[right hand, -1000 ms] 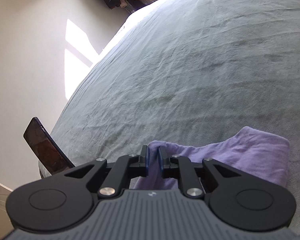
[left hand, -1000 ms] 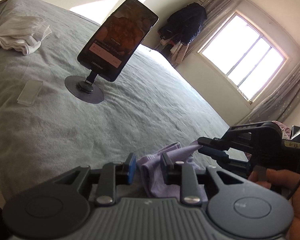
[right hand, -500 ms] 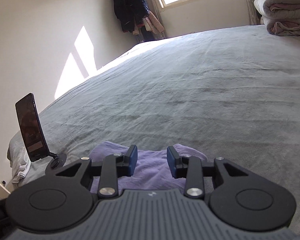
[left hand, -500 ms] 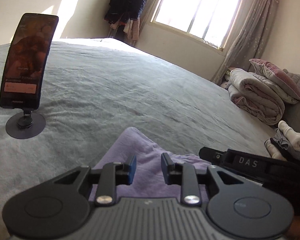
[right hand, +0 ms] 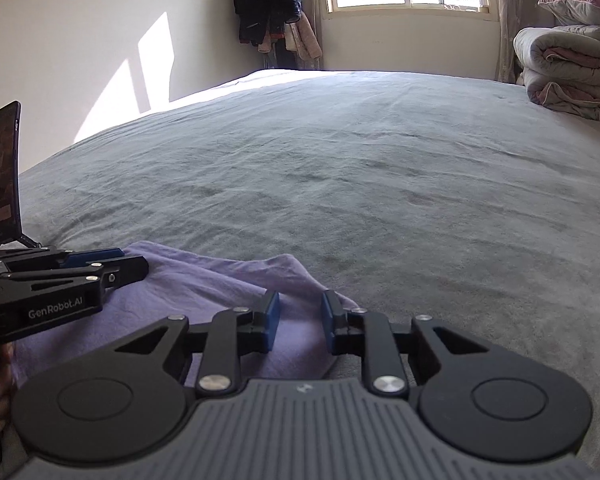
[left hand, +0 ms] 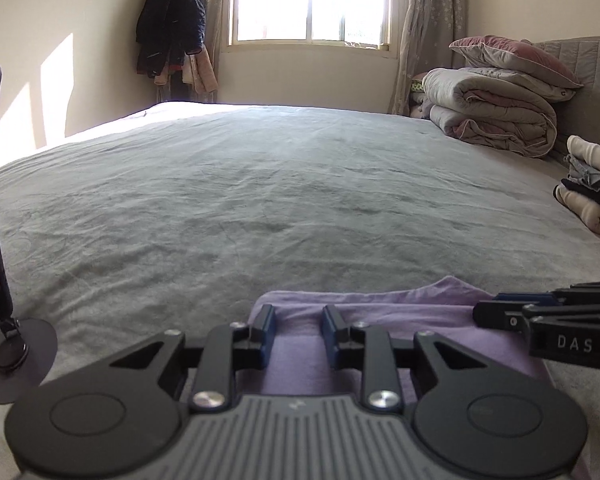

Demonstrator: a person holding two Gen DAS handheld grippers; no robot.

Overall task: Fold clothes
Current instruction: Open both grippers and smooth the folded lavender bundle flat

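Here, item one: the purple cloth [left hand: 380, 312], lying flat and folded on the grey bed [left hand: 284, 184], at the near edge just under my two tongs. Its long axis runs side to side across my view, parallel to the near edge of the bed; in the right wrist view one corner [right hand: 296, 260] points away toward the window. Item two: my left gripper [left hand: 298, 330], jaws apart with a clear gap, blue pads [left hand: 269, 328] empty, hovering over the left part of the cloth; I cannot tell whether the tips touch it. Item three: my right gripper [right hand: 298, 320], likewise spread and holding nothing, over the cloth's right corner. Each gripper shows from the side in the other's view, the right one [left hand: 496, 312] at the cloth's right end and the left one [right hand: 128, 268] at its left end. Item four: a phone [right hand: 0, 176] upright on a round stand [left hand: 16, 354], on the bed to the left of the cloth, near but apart from it. Item five: rolled quilts [left hand: 496, 120] with a pink pillow [left hand: 516, 56] on top, stacked at the far right by the headboard. Item six: a small pile of clothes [left hand: 592, 184] on the right edge of the bed. Item seven: dark coats [left hand: 172, 28] hanging in the corner beside the window [left hand: 310, 0]. No containers in view.
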